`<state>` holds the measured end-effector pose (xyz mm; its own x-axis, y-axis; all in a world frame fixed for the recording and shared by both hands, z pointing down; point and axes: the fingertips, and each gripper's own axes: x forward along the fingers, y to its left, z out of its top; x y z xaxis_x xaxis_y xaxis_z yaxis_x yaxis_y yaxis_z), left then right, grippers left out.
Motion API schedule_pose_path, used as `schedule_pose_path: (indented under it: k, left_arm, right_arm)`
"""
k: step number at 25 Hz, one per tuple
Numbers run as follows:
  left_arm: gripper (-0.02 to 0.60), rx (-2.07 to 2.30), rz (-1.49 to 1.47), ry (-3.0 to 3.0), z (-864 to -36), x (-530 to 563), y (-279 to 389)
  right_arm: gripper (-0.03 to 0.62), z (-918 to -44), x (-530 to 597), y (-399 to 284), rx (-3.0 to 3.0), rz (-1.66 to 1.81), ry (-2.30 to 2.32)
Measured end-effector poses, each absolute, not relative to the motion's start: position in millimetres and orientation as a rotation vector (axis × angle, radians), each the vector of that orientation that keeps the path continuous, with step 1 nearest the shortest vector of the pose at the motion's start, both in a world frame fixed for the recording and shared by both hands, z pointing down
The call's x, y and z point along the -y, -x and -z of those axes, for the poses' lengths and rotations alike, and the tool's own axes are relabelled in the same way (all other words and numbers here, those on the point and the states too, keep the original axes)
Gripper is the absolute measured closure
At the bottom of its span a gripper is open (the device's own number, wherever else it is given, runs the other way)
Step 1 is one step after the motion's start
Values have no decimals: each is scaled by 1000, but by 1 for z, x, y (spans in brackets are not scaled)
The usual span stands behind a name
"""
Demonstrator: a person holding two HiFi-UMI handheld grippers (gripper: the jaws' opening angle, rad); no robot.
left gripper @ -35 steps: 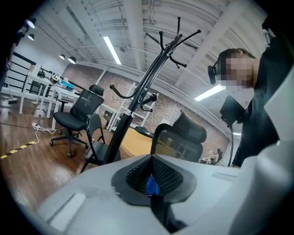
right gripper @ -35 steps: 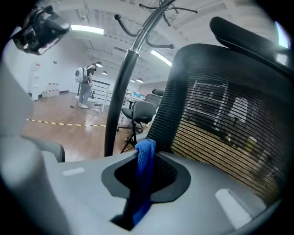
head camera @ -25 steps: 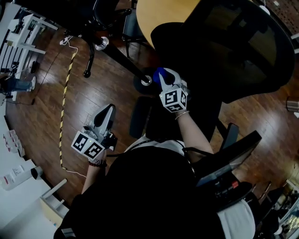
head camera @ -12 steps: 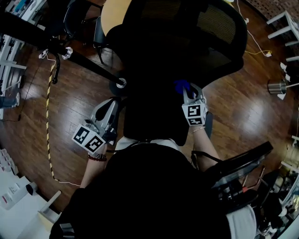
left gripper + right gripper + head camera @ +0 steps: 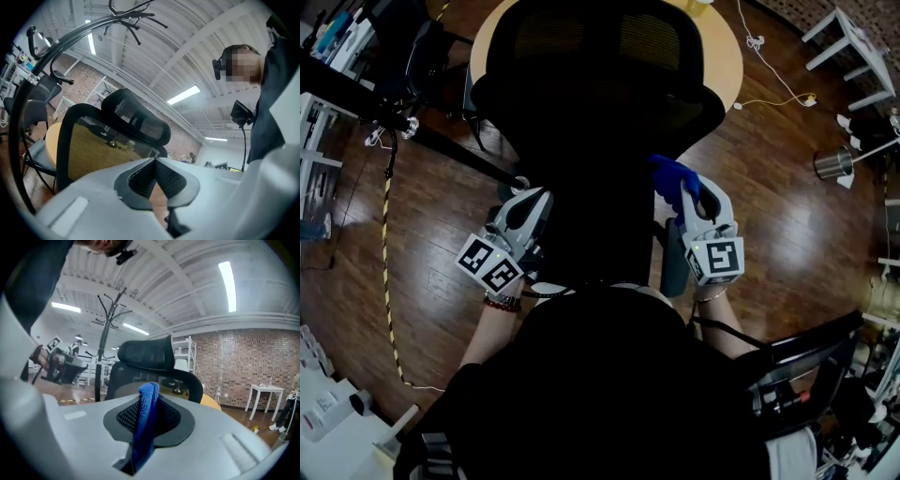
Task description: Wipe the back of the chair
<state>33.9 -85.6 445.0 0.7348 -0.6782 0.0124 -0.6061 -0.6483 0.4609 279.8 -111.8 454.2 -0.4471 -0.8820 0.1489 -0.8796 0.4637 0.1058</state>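
The black mesh office chair stands right in front of me, its back and headrest seen from above in the head view. My right gripper is by the right edge of the chair back, shut on a blue cloth that sticks out past its tips. In the right gripper view the cloth hangs between the pads, with the chair beyond. My left gripper is at the back's left edge, jaws closed with nothing in them. The left gripper view shows that gripper pointing at the chair's mesh back.
A round wooden table stands just behind the chair. A black coat stand leans at the left, its pole crossing the wood floor. A yellow-black cable runs down the left. A metal bin and white tables stand at the right.
The chair back has come to the middle of the head view. My right gripper with the cloth has gone from the chair's left side to its right edge. The left gripper has come closer to the chair.
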Motion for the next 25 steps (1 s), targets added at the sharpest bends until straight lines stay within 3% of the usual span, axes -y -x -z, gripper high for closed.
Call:
schedule_pose_path:
  k: [6, 10, 15, 25]
  left_arm:
    - [575, 955, 261, -2543, -432, 56, -83]
    - [575, 962, 424, -2511, -406, 49, -40]
    - [575, 924, 240, -2544, -432, 12, 21]
    - [575, 851, 144, -2575, -440, -58, 48]
  right_arm:
    - [551, -398, 68, -279, 2697, 126, -1469]
    - [551, -379, 40, -257, 2671, 216, -1508]
    - [551, -383, -2, -197, 2593, 155, -1620]
    - [551, -372, -78, -137, 2605, 82, -1648]
